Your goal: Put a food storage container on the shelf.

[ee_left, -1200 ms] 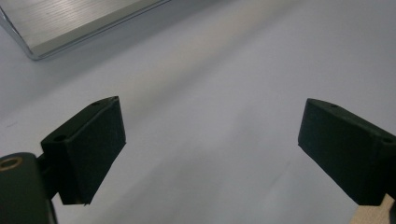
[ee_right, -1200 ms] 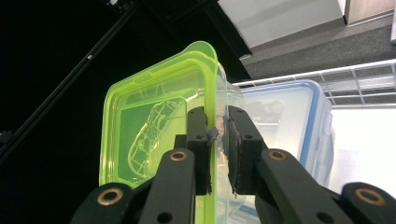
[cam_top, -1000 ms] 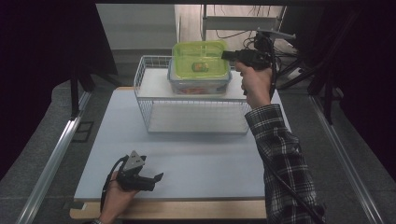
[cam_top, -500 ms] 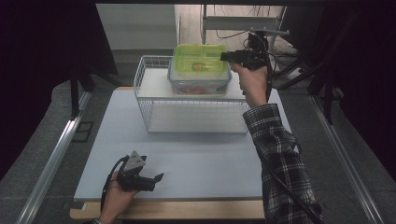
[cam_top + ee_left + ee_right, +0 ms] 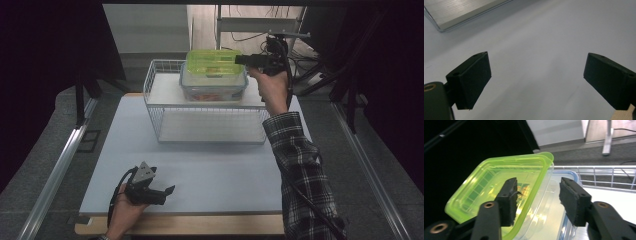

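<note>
Straddling green lid (image 5: pixel 499 182) edge, unclenched: right gripper (image 5: pixel 536 197) | left gripper (image 5: pixel 536 82) released | writing: unreadable

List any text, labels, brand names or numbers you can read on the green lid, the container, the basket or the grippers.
No readable text, label, brand or number in any view.
Green lid: plain translucent plastic, no print.
Clear container: coloured contents inside, too blurred to tell whether they carry a label.
Wire basket: no tag.
Right gripper and left gripper: plain black pads, no markings.
</note>
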